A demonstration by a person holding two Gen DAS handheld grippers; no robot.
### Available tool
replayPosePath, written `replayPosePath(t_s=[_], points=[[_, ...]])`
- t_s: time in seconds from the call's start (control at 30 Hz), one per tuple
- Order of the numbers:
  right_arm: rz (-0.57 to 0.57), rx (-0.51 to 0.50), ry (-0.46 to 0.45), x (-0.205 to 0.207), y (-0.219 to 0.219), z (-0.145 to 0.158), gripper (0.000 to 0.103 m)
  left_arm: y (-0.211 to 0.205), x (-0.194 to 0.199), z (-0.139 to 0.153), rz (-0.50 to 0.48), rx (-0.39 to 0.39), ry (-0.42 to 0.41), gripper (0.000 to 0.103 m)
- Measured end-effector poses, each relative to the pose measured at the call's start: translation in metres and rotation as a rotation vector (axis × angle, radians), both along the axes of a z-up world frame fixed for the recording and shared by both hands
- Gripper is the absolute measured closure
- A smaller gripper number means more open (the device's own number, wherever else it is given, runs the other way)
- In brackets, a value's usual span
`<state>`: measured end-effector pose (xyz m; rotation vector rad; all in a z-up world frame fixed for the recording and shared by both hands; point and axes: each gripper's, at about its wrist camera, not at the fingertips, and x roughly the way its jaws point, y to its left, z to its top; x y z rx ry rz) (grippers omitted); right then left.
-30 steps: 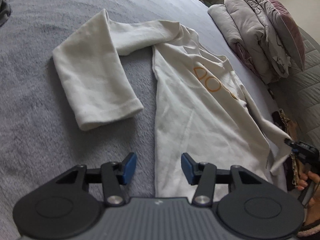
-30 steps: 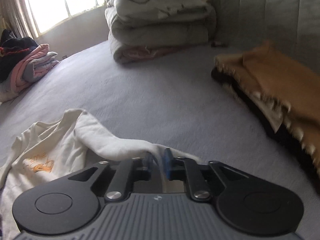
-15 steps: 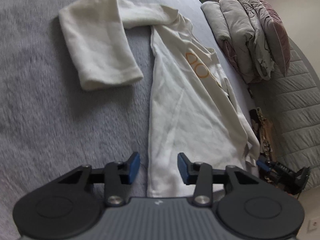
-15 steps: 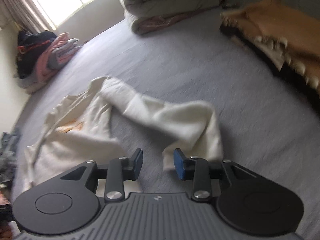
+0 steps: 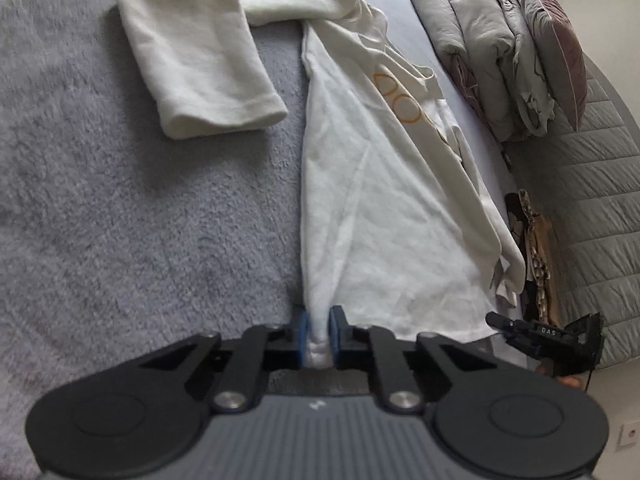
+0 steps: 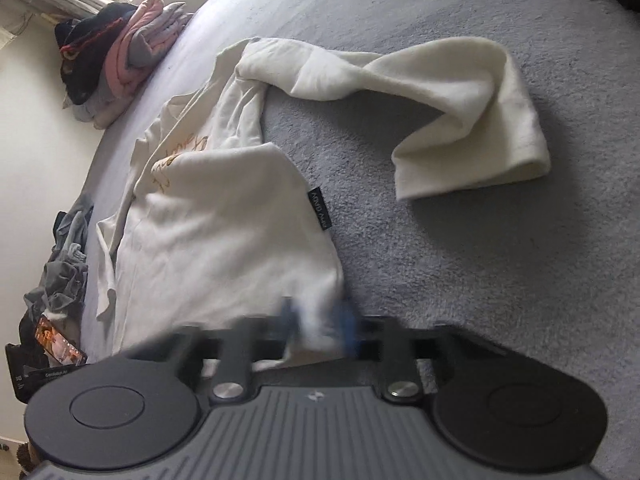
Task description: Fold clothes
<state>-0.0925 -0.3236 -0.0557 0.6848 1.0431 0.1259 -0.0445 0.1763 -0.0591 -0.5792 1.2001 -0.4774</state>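
A cream long-sleeved shirt [image 5: 372, 208] with orange lettering lies spread on the grey bedspread [image 5: 120, 240]. One sleeve [image 5: 200, 60] is bent over to its left. My left gripper [image 5: 319, 336] is at the shirt's near hem corner. Its jaws are closing, and the blue pads pinch a bunched strip of cream cloth. In the right wrist view the same shirt [image 6: 224, 240] lies with its other sleeve [image 6: 460, 112] curled to the right. My right gripper [image 6: 320, 328] is blurred at the opposite hem corner. Its jaws are closing, with cream cloth between the pads.
Folded quilts and a pillow [image 5: 512, 48] are stacked against a quilted headboard [image 5: 600, 200]. A pile of pink and dark clothes [image 6: 120, 48] sits at the bed's far corner. Crumpled grey garments [image 6: 64, 272] and a lit phone [image 6: 60, 344] lie at the left edge.
Both grippers came down to the shirt's hem and closed on it from open. The right one swung down from the far bedding and let go of the sleeve, which now lies on the bed.
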Motion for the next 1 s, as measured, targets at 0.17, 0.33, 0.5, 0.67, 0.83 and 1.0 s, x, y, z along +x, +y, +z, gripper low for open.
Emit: replayPosePath(t_s=[0.17,0.33,0.5,0.67,0.83,1.0], points=[[0.006,-0.024,-0.013,-0.005,0.003,0.02,0.095,0.006,-0.009,0.023,0.013,0.016,-0.049,0.093],[0.063,-0.047,-0.019,-0.018,0.005,0.043,0.095,0.016,-0.02,0.042,0.008,0.06,-0.081,0.094],[0.14,-0.114,-0.003,-0.034,0.01,0.053,0.096,0.021,-0.033,0.038,-0.029,0.097,-0.07,0.094],[0.148,-0.128,0.04,-0.042,0.012,0.033,0.096,0.017,-0.038,0.021,-0.047,0.153,-0.053,0.094],[0.135,-0.162,0.068,-0.036,0.021,0.008,0.096,0.009,-0.034,0.008,-0.075,0.211,-0.071,0.093],[0.176,-0.219,0.057,-0.031,0.029,0.013,0.094,0.004,-0.031,0.012,-0.135,0.233,-0.111,0.089]])
